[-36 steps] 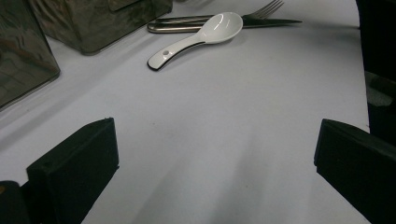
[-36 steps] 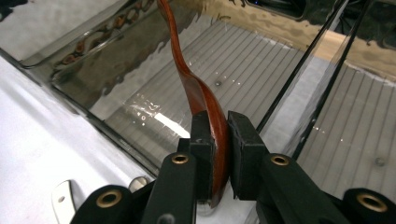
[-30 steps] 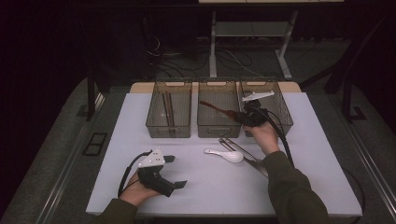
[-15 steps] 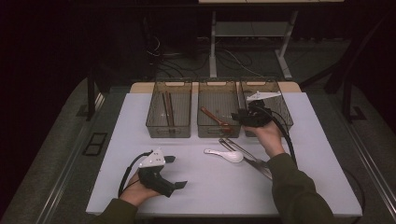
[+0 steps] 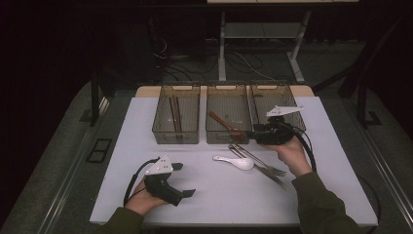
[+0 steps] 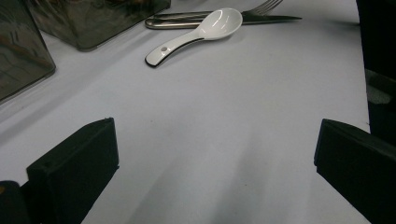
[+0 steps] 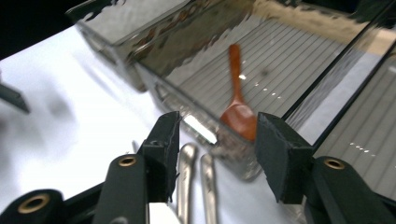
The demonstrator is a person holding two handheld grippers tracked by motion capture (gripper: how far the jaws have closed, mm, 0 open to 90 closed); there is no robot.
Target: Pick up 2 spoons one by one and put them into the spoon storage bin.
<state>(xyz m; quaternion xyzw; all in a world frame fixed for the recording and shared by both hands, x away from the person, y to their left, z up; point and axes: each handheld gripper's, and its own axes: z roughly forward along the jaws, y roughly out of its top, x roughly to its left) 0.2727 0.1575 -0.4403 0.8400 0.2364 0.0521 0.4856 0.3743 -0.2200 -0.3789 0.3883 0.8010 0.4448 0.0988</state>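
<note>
sorting cutlery into bins looks like the job, and the brown spoon point(image 5: 225, 122) already lies in the middle bin point(image 5: 228, 91). right gripper point(image 5: 256, 133) has just been opening; its jaws stand apart with nothing between them, just beside that bin's near wall. left gripper point(image 5: 186, 179) rests released on the bench point(image 5: 209, 195), empty. white spoon point(image 5: 234, 161), fork point(image 5: 263, 163) and knife point(image 5: 253, 164) lie touching each other, so a grab at one could drag or nudge the others. pulling back low, the right gripper might clip the bin wall and shift it.
</note>
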